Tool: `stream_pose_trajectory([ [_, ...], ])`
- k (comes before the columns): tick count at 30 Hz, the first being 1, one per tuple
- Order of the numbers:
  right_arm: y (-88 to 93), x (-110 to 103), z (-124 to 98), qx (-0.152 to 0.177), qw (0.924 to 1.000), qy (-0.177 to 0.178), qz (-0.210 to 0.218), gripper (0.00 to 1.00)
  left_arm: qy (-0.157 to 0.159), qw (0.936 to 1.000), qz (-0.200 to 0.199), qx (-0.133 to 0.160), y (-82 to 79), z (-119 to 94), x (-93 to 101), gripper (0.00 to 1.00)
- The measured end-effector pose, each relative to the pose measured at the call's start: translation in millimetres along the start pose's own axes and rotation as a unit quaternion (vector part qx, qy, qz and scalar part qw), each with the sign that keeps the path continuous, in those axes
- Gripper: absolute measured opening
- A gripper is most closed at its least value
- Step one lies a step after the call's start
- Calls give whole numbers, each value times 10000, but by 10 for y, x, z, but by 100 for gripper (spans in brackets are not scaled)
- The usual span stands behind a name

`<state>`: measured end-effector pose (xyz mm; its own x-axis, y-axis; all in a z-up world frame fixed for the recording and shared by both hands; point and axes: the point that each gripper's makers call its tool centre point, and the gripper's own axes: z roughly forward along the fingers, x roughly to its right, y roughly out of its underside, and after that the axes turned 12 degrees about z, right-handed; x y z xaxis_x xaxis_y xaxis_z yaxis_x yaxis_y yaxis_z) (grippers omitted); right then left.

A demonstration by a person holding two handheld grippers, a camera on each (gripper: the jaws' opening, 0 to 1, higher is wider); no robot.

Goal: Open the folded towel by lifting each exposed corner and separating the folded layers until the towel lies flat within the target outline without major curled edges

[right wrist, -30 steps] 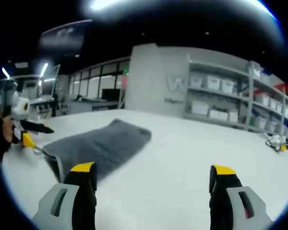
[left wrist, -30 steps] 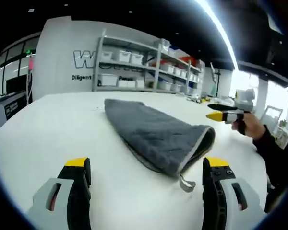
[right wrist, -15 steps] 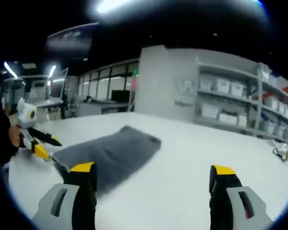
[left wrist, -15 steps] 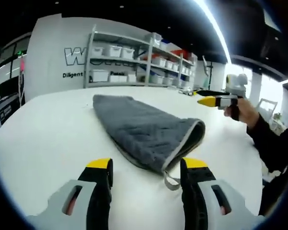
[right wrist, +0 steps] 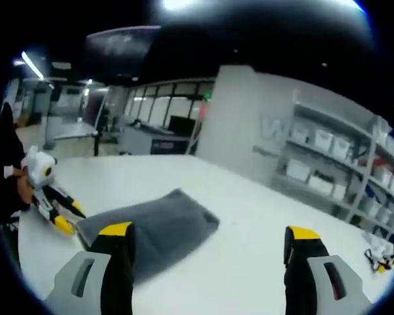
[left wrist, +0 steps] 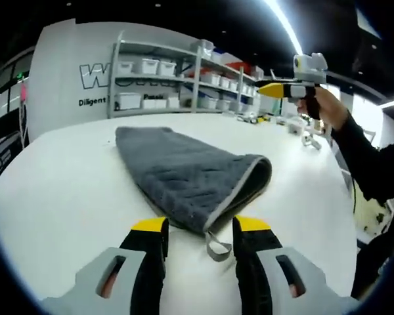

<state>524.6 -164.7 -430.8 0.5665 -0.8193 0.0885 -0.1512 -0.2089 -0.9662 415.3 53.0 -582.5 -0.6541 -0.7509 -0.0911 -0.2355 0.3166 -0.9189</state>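
Left gripper view: the folded grey towel (left wrist: 184, 174) lies mid-frame on the white table (left wrist: 59, 190). The left gripper (left wrist: 200, 228) at bottom has jaws narrowed around the towel's hanging loop (left wrist: 215, 246), not visibly pinching it. The right gripper (left wrist: 270, 88) is upper right.

Right gripper view: the right gripper's jaws stand wide at bottom; the towel sits lower left.

The right gripper (right wrist: 207, 239), jaws wide apart, hangs above the white table (right wrist: 249, 262) beside the folded grey towel (right wrist: 151, 226).
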Motion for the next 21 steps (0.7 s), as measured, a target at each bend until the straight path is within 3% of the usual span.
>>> stream_pose_trajectory([
  [6, -138, -59, 55, -94, 9994, -225, -242, 95, -25, 10000, 11, -48, 3, -1, 12, 34],
  [13, -159, -132, 81, -429, 9953, -589, -635, 93, -52, 10000, -11, -56, 9, 20, 123, 38],
  [21, -271, -144, 148, -843, 9863, -953, -1045, 94, -234, 9997, -91, 7, -69, 13, 67, 62],
])
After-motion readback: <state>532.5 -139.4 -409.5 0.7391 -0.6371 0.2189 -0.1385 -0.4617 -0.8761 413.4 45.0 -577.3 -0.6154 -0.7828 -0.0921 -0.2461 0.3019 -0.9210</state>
